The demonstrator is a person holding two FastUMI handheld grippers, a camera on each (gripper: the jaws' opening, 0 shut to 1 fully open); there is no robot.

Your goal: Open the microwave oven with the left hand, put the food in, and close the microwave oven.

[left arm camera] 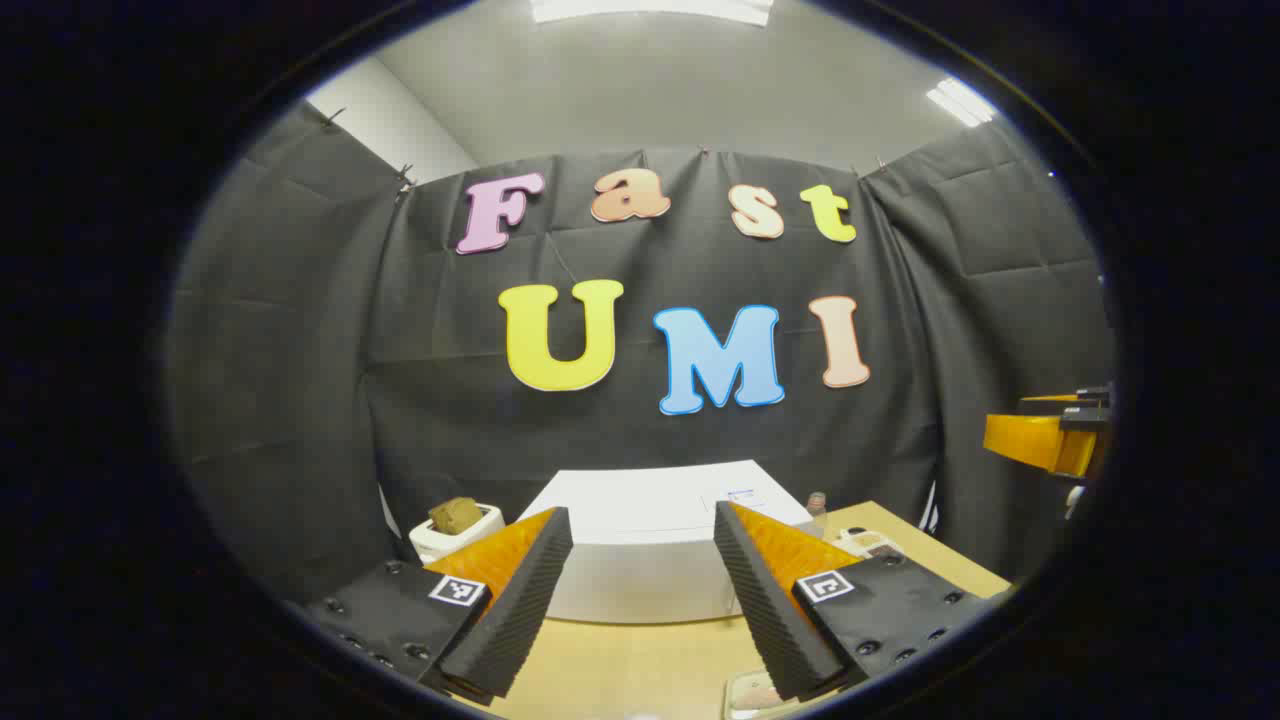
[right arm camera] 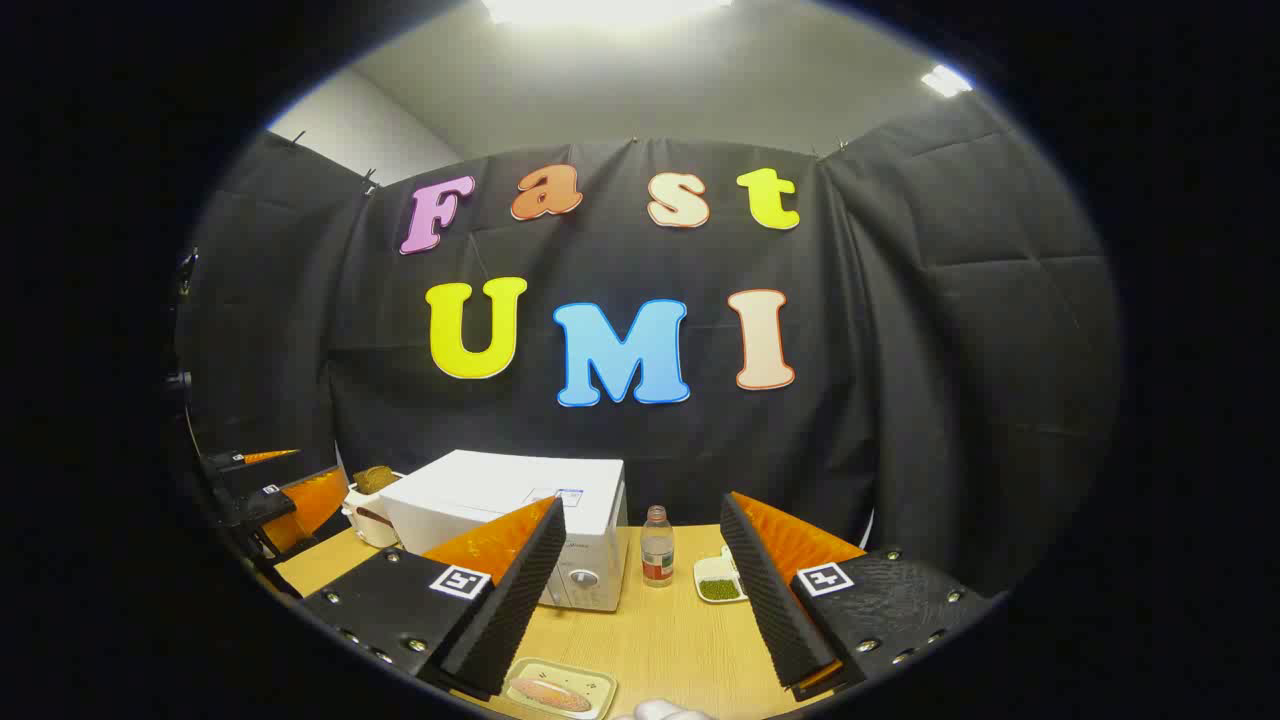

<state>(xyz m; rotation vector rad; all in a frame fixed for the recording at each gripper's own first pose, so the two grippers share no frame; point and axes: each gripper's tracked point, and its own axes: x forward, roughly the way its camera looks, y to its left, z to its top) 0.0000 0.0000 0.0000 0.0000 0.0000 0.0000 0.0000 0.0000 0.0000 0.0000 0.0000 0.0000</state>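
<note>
both claws [left arm camera: 640, 600] [right arm camera: 640, 590] agape and empty above the table [right arm camera: 660, 640], microwave [right arm camera: 520, 520] seemingly closed

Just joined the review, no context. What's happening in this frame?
A person holds two grippers over a wooden table, both open and empty. The left gripper faces the white microwave, whose door looks closed. The right gripper hovers above a plate of food at the table's near edge. A small bottle and a dish stand beside the microwave. Nothing is grasped.
</note>
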